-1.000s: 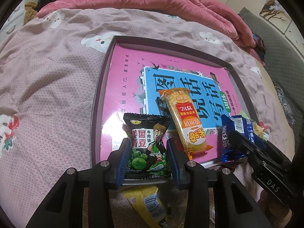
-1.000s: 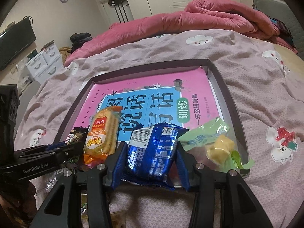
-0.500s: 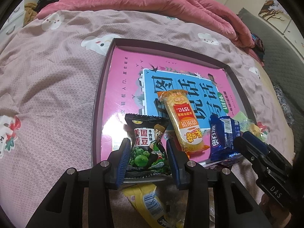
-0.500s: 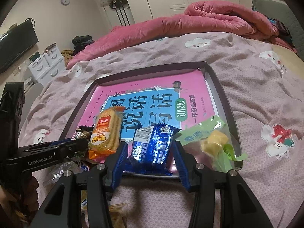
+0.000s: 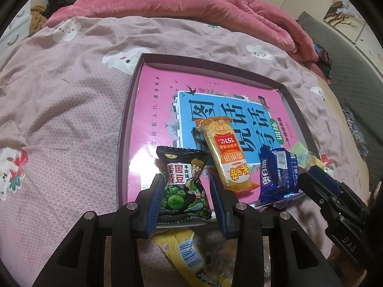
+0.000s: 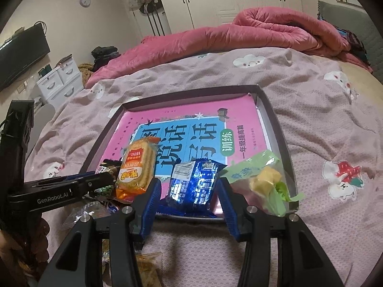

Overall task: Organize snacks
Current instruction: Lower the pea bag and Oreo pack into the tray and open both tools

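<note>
A dark shallow tray (image 5: 124, 129) lies on a bed with a pink patterned bedspread (image 5: 59, 110), and a pink book (image 5: 162, 110) with a blue panel covers the tray's floor. Four snacks sit in a row along the tray's near edge.

The left claw (image 5: 185, 192) reaches over that near edge with its blue pads on either side of a black pea packet (image 5: 183, 181). The pads sit close against the packet's sides and appear to clamp it; the packet's lower end rests at the tray rim. Just to the right of it, an orange cracker pack (image 5: 227, 157) lies at an angle on the book, its near end close to the claw's right finger (image 5: 219, 203).

The right claw (image 6: 188, 196) straddles a blue biscuit packet (image 6: 195, 183) at the tray's near edge. Its left pad sits a little off the wrapper while the right pad is close to it, so whether it grips or merely brackets the packet is unclear. To the right of this packet, a green-and-clear bag (image 6: 261, 179) with a yellow piece inside lies in the tray's near right corner.

Outside the tray, on the bedspread below the left claw, lies a yellow packet (image 5: 184, 256), with other loose wrappers near it. A rumpled pink quilt (image 6: 215, 40) is piled at the far side of the bed.
</note>
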Demonstrator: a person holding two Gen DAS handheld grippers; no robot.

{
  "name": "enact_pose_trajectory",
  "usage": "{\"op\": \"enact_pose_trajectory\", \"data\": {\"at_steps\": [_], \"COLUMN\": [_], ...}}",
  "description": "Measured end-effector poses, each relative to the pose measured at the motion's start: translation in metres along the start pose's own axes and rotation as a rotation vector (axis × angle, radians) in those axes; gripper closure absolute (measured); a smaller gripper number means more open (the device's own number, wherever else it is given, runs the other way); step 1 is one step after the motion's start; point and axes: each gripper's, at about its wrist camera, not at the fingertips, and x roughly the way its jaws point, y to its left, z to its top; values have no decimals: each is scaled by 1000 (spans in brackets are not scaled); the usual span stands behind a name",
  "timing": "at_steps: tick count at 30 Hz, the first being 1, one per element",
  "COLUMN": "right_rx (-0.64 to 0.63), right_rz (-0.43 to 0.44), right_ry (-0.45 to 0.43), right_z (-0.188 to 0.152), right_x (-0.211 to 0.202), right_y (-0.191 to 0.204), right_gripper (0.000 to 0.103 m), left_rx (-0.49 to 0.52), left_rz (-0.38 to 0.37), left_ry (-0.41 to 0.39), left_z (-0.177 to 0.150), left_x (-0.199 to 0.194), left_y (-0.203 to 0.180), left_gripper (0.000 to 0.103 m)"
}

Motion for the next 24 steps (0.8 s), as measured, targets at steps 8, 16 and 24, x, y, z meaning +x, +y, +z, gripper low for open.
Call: {"op": "enact_pose_trajectory", "data": {"at_steps": [8, 16, 24], "right_rx": [1, 10, 14], "right_rz": [-15, -21, -22], "right_ry": [-12, -24, -39], "right_z": [2, 4, 6], "right_x": [-6, -9, -15], "right_y": [-1, -1, -1], "right_gripper": [53, 50, 47], "left_rx": [-3, 4, 13], "left_rz": [-3, -7, 0], "left_ry": [-11, -30, -49], "left_z": [1, 2, 2], "left_x": [-6, -14, -23], "left_y": [1, -1, -4], "left_gripper": [59, 51, 46]}}
